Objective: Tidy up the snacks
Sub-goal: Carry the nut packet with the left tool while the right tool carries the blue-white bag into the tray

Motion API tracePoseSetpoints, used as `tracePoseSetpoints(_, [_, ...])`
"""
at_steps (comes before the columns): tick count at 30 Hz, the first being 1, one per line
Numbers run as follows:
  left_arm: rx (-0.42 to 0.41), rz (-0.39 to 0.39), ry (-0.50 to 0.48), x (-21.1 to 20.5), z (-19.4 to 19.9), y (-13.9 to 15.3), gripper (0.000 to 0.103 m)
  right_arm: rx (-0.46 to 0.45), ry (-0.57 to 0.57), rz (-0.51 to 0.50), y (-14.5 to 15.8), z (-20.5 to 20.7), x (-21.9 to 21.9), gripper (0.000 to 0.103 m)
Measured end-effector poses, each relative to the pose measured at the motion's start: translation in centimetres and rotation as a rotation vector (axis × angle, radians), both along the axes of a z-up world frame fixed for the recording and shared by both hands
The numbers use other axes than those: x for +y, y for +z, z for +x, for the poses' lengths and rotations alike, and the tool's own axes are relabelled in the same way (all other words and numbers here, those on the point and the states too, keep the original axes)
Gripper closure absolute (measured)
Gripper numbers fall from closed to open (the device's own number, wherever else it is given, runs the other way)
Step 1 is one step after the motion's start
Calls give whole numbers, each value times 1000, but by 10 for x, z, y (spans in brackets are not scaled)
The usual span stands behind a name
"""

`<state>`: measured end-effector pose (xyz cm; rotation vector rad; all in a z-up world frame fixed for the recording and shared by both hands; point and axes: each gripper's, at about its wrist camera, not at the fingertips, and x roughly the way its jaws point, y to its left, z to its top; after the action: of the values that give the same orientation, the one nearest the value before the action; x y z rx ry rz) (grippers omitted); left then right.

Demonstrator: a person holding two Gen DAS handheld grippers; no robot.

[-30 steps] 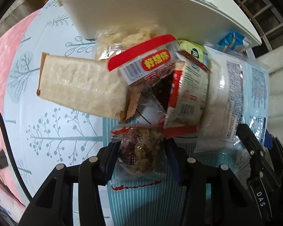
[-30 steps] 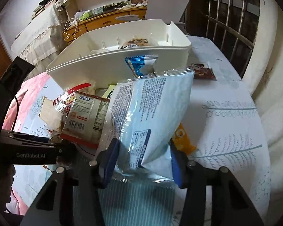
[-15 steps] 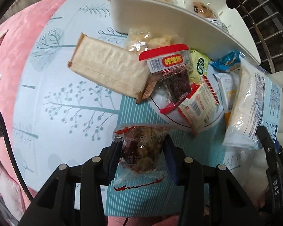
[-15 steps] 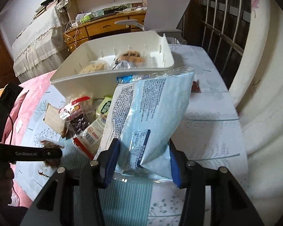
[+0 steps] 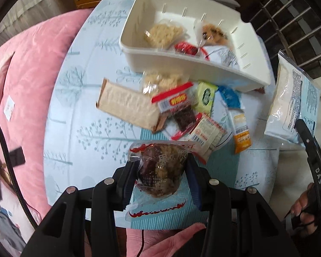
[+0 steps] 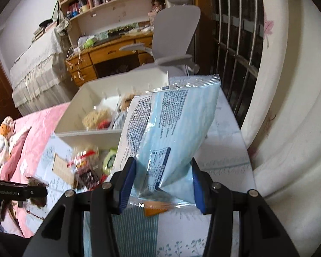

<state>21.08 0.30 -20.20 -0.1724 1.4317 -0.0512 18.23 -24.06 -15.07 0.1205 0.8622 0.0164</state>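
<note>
Clear plastic crinkles around a dark fruit-and-nut pack, pinched between the pads of the left claw and held in the air above the near end of the table. The right claw is clenched on the lower corner of a pale blue bag, which stands up from the pads and tilts toward the far side.

Only the left view looks down into the white bin ahead of its claw: a pale noodle-like cake, a red wrapper, and a cookie pack lie inside, blurred. Between bin and claw lies a loose heap: a flat beige cracker pack, a red-topped pack, a green sachet, and an orange-ended stick. The blue bag shows at that view's right edge, with gloved fingers below it.

The right view instead gives the room beyond: a grey chair, a wooden desk and shelves. There the blue bag hides the bin's right half, the heap is smeared by motion, and the left claw is cut off at the left edge.
</note>
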Motion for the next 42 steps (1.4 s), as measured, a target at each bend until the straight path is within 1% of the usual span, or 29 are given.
tracePoseSetpoints(4, [-23, 11, -27, -2, 14, 17, 60, -40, -11, -5, 14, 12, -1, 55])
tracePoseSetpoints(10, [-48, 29, -72, 1, 45, 40, 60, -90, -19, -3, 30, 34, 2, 55])
tracePoseSetpoints(11, [-57, 29, -77, 1, 51, 44, 63, -96, -18, -3, 32, 37, 2, 55])
tracePoseSetpoints(13, [-69, 28, -85, 2, 64, 51, 63, -110, -18, -2, 35, 46, 5, 55])
tracePoseSetpoints(15, [-88, 24, -105, 1, 79, 57, 69, -117, -18, -2, 38, 54, 9, 55])
tracePoseSetpoints(18, [-109, 25, -120, 1, 101, 63, 70, -129, -13, 0, 40, 67, 15, 55])
tracePoseSetpoints(24, [-118, 5, -146, 4, 131, 58, 70, -130, 8, 12, 39, 91, 30, 55])
tracePoseSetpoints(28, [-125, -25, -159, 5, 144, 52, 70, -123, 26, 20, 34, 102, 43, 55])
tracePoseSetpoints(30, [-126, -34, -171, 5, 147, 49, 70, -118, 30, 26, 32, 107, 47, 54])
tracePoseSetpoints(32, [-131, -47, -197, 4, 148, 47, 70, -92, 33, 53, 27, 112, 49, 50])
tracePoseSetpoints(35, [-125, -50, -201, 4, 149, 46, 70, -57, 12, 96, 21, 118, 46, 50])
tracePoseSetpoints(38, [-125, -50, -198, 4, 147, 47, 70, -30, -3, 98, 18, 119, 45, 48])
tracePoseSetpoints(40, [-130, -50, -196, 4, 144, 48, 68, -18, -12, 107, 18, 118, 42, 47])
tracePoseSetpoints(42, [-135, -44, -191, 3, 139, 51, 62, -11, -18, 121, 19, 114, 39, 46])
